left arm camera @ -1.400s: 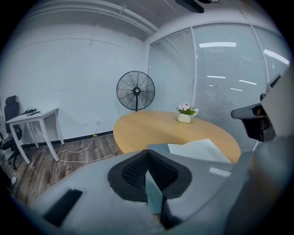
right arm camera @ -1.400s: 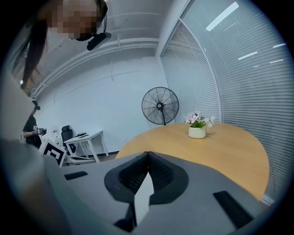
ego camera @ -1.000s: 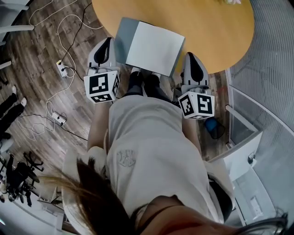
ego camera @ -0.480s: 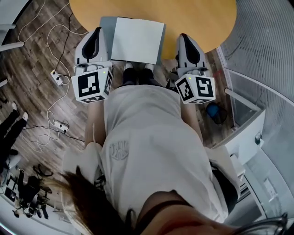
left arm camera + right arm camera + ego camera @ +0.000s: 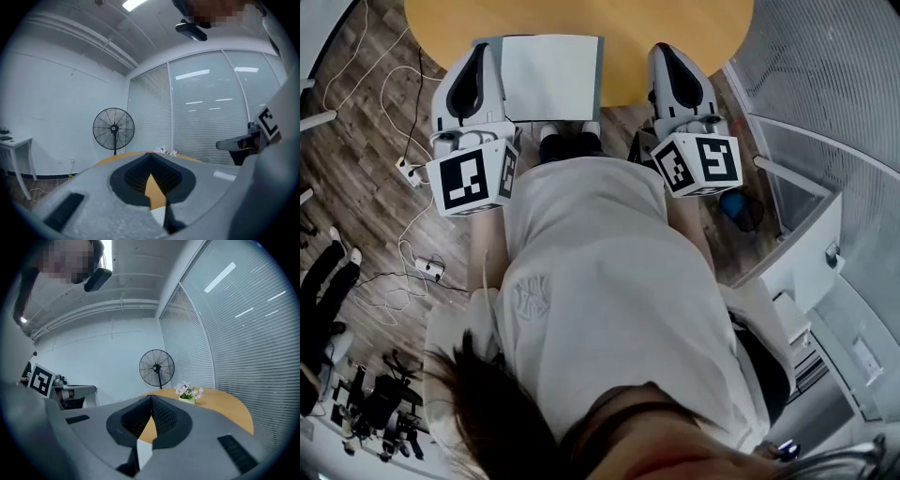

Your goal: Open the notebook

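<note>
The notebook (image 5: 551, 64) lies closed, white cover up, at the near edge of the round orange table (image 5: 675, 28). My left gripper (image 5: 477, 49) hovers just left of the notebook and my right gripper (image 5: 662, 51) some way off to its right, both pointing roughly level over the table's edge. Neither touches the notebook. In the left gripper view the left gripper (image 5: 150, 157) is shut and holds nothing, with a sliver of white notebook (image 5: 159, 216) below its tips. The right gripper (image 5: 151, 397) is likewise shut and empty, with orange table (image 5: 149, 427) showing behind it.
A standing fan (image 5: 113, 129) and a small pot of flowers (image 5: 188, 391) are at the table's far side. Cables and a power strip (image 5: 405, 169) lie on the wood floor at left. A white cabinet (image 5: 806, 253) and blinds stand at right.
Both grippers have risen and moved forward to flank the notebook at the table's edge. The head view has shifted, so table and notebook sit higher in the picture. Jaws stayed shut.
</note>
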A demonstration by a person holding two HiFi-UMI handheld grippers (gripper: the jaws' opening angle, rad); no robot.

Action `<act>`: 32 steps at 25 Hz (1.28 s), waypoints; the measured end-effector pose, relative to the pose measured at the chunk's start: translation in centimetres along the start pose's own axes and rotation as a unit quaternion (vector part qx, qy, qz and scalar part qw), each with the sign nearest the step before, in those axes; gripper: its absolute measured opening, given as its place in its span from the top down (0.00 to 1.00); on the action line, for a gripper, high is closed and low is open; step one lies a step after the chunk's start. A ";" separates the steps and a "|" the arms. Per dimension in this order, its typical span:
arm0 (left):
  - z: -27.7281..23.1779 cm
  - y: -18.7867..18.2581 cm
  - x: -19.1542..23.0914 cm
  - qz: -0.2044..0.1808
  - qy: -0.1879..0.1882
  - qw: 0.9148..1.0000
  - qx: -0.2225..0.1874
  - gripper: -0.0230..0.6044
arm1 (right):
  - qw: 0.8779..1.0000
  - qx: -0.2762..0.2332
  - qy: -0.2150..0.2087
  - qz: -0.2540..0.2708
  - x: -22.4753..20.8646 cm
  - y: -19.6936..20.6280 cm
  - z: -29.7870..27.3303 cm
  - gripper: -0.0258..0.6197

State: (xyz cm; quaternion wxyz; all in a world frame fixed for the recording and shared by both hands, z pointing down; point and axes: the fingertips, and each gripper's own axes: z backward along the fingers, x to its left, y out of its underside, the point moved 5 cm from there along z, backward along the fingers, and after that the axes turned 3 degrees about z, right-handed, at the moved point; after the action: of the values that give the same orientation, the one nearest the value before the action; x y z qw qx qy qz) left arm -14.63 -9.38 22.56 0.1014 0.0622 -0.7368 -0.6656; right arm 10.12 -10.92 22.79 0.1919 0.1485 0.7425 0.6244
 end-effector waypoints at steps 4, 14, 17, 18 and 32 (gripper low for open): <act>-0.4 -1.0 -1.5 0.004 0.008 1.000 -0.008 0.94 | 1.000 -0.003 -0.013 0.008 -0.5 -0.7 0.2 0.96; -1.6 -1.9 -5.7 0.002 0.039 0.999 -0.022 0.94 | 1.000 -0.006 -0.022 0.017 -2.4 -1.2 1.1 0.96; -1.4 -1.8 -6.6 0.006 0.043 0.999 -0.024 0.94 | 1.000 -0.002 -0.027 0.016 -2.7 -0.8 1.5 0.96; -1.4 -1.8 -7.0 0.007 0.044 0.999 -0.025 0.94 | 1.000 -0.001 -0.027 0.014 -2.8 -0.8 1.7 0.96; -1.3 0.2 -10.5 0.027 0.039 0.999 -0.010 0.94 | 0.999 0.008 -0.034 0.003 -4.4 0.7 2.7 0.96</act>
State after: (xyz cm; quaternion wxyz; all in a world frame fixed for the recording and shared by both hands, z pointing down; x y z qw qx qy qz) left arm -4.10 -8.19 22.19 0.1481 0.0672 -0.7268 -0.6673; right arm 15.20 -10.47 23.56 0.2140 0.1734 0.7402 0.6133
